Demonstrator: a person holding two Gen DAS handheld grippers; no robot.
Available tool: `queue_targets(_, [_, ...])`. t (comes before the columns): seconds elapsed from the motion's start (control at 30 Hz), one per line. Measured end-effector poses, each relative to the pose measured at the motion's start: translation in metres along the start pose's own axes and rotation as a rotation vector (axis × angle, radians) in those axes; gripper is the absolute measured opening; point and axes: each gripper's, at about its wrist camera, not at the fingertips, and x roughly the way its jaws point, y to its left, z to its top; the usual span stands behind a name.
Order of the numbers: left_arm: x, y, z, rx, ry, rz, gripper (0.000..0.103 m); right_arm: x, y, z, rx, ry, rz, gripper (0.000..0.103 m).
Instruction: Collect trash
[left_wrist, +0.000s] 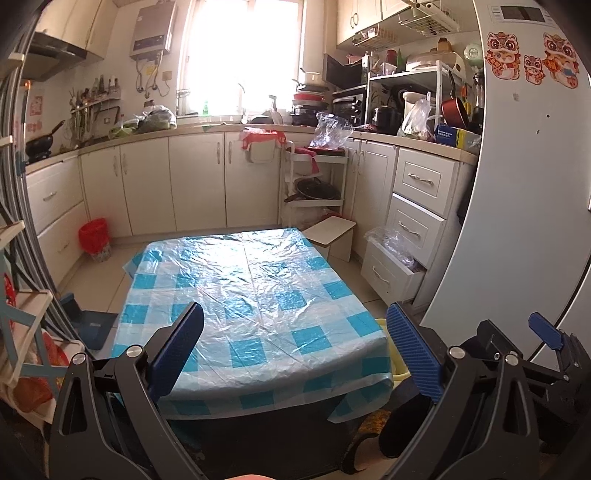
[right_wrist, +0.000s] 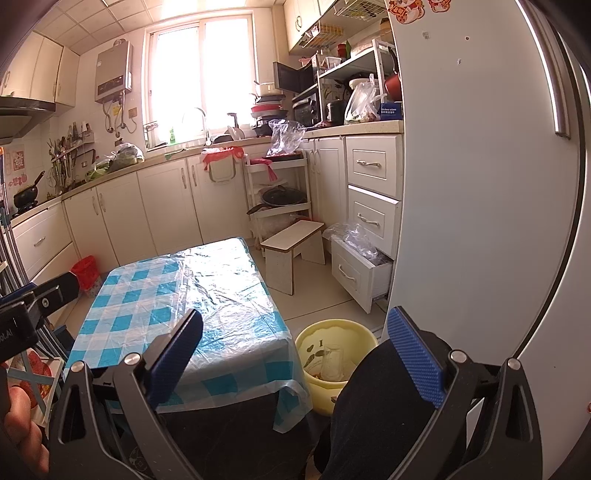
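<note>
Two grippers hang over a low table covered in a blue-and-white checked plastic cloth, both spread wide with nothing between the blue pads. The left gripper faces down the table's length, whose long axis runs away from the camera toward the cabinets under the window; the tabletop is bare. The right gripper sits to the table's right, and the left one's black frame shows at the left edge of the right wrist view. Beside the table's near right corner, on the floor close to the fridge, stands a yellow bucket, upright with its mouth open upward; scraps and a clear cup-like piece lie inside, though what they are is hard to tell. A dark trouser leg overlaps the bucket's near rim. A red bin stands by the far left cabinets.
</note>
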Motion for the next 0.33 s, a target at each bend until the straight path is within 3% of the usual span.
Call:
queue_targets(0.07, [0.0, -0.005, 0.001, 0.026, -0.007, 0.026, 0.095, -0.001, 0.001, 0.0, -0.004, -0.004, 0.0, 0.096])
queue_targets(0.33, [0.025, 0.016, 0.0, -0.045, 0.111, 0.063, 0.095, 0.015, 0.013, 0.006, -0.057, -0.007, 0.026, 0.096])
